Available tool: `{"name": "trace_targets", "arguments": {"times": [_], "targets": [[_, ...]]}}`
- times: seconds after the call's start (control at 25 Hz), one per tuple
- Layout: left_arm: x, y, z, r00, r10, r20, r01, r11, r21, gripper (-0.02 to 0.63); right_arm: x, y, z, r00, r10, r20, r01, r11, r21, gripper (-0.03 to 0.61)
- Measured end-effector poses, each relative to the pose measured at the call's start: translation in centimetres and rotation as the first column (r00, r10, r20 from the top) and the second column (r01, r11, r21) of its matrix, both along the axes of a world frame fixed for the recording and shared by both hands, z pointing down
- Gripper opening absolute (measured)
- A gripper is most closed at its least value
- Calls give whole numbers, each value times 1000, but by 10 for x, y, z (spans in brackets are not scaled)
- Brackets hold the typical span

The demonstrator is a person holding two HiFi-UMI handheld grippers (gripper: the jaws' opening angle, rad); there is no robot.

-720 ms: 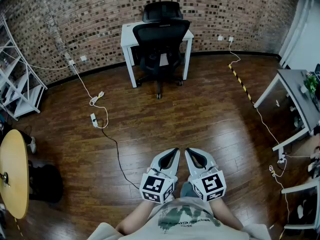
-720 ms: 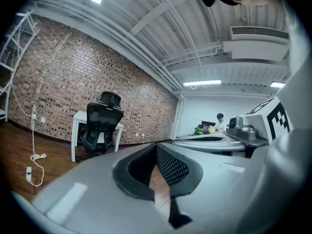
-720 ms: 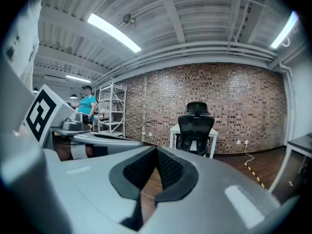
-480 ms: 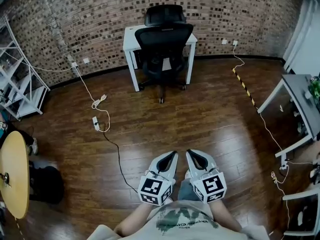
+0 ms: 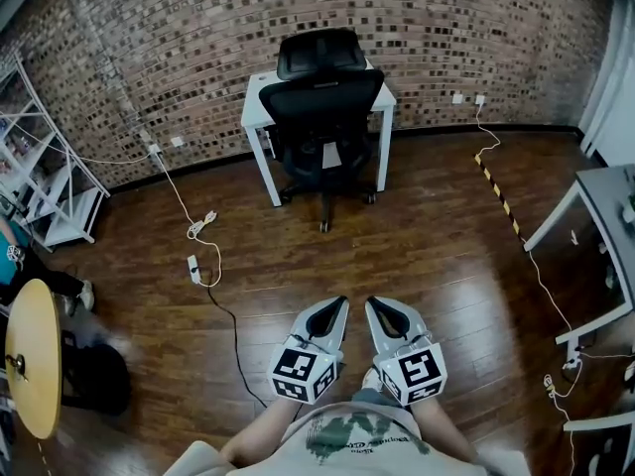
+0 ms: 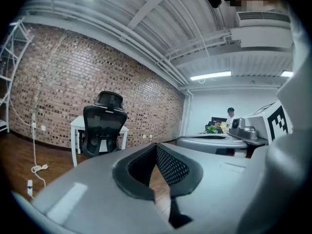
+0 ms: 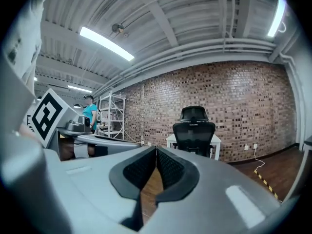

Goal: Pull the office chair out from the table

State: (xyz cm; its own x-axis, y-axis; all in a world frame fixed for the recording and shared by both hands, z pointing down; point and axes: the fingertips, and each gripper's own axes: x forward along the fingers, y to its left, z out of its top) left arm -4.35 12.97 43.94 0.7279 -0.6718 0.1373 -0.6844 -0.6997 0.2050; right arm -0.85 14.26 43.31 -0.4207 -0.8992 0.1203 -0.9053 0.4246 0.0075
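Brick wall point(image 5: 198, 48): runs across the 12 o'clock edge of the head view, behind everything else.
Wood floor point(image 5: 427, 256): dark glossy planks, filling the middle of the room.
Metal shelving point(image 5: 50, 167): white open rack at 10 o'clock from the person, against the wall.
Grey desk point(image 5: 605, 206): at 2 o'clock, cut off by the picture's edge.
Round table point(image 5: 30, 365): pale wooden top at 9 o'clock, partly out of frame.
White table point(image 5: 260, 92): at 12 o'clock, back edge against the brick wall.
Office chair point(image 5: 322, 107): black, mesh-backed with a headrest, at 12 o'clock, well apart from both grippers. It is pushed in, its seat under the white table and its backrest towards the person. It also shows beyond the jaws in the left gripper view point(image 6: 103, 123) and the right gripper view point(image 7: 194, 130).
Cable point(image 5: 184, 201): white, trailing from the wall across the floor at 11 o'clock to a power strip point(image 5: 194, 266).
Striped tape point(image 5: 499, 198): yellow and black line on the floor at 1 o'clock.
Left gripper point(image 5: 340, 303): held low in front of the person, pointing to 12 o'clock; its jaws are pressed together on nothing point(image 6: 156, 147).
Right gripper point(image 5: 371, 303): just beside the left, pointing the same way; jaws closed and empty point(image 7: 156, 150).
Marker cubes: one on the rear of each gripper, left point(image 5: 303, 373) and right point(image 5: 414, 373).
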Motion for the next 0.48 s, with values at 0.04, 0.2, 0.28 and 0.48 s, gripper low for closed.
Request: {"name": "trace_targets", "arguments": {"times": [0.04,0.2,0.28,0.48], "targets": [[9,-10,-3,1000,-4,3,4,1000,3,14,10,-9,-1,1000,-4,5,4,1000,0,0],[45,-42,-7,999,-6,36,6,1000,18,14,46,-40,-1,999,-13,34,13,1000,2,0],[59,-56,-11,999,-10,47,9,999,33,14,62,-52,-2,999,-22,41,22,1000,9,0],[73,-93,-23,997,-51,56,48,997,67,14,86,-81,0,997,-54,47,54,999,8,0]]}}
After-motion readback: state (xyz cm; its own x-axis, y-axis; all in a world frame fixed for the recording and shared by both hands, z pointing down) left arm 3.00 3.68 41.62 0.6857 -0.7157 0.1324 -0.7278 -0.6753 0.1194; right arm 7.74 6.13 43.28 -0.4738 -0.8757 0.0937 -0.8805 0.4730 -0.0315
